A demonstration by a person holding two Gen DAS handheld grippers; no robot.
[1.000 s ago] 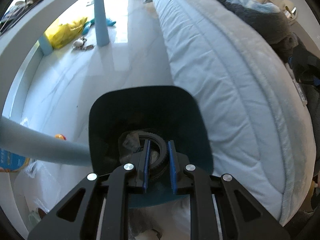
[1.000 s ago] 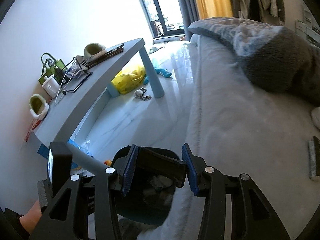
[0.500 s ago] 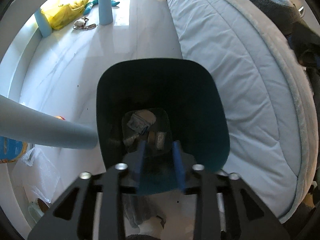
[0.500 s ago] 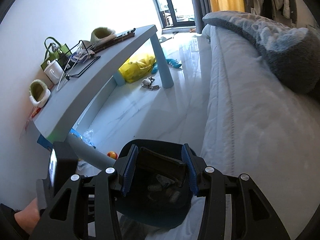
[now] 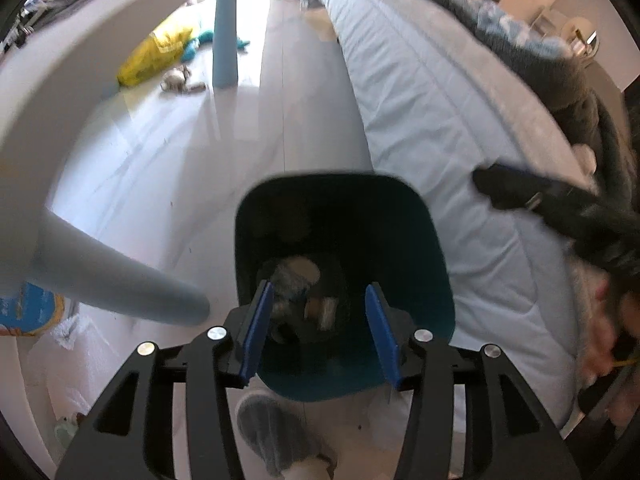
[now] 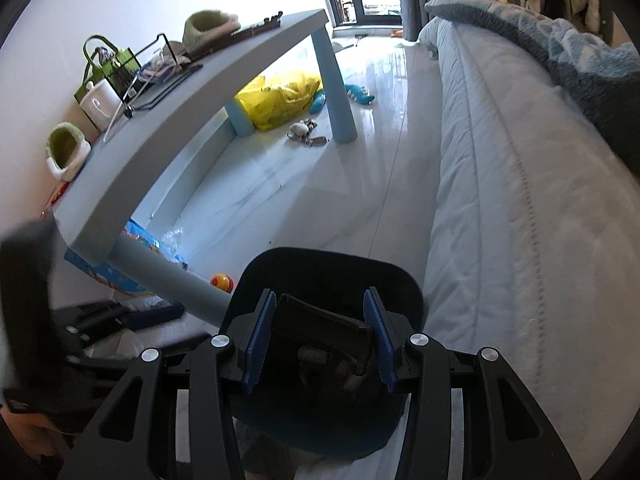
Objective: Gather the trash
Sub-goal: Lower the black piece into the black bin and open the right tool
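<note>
The left tool hangs with its blue pads apart and empty above a dark teal bin holding wrappers. The right tool is clamped on a flat black object over the bin, between the bed and the bench. No writing is legible.

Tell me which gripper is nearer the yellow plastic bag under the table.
Neither clearly. The left gripper, open and empty, and the right gripper, shut on a black object, both hang above the teal bin, far from the yellow bag.
</note>
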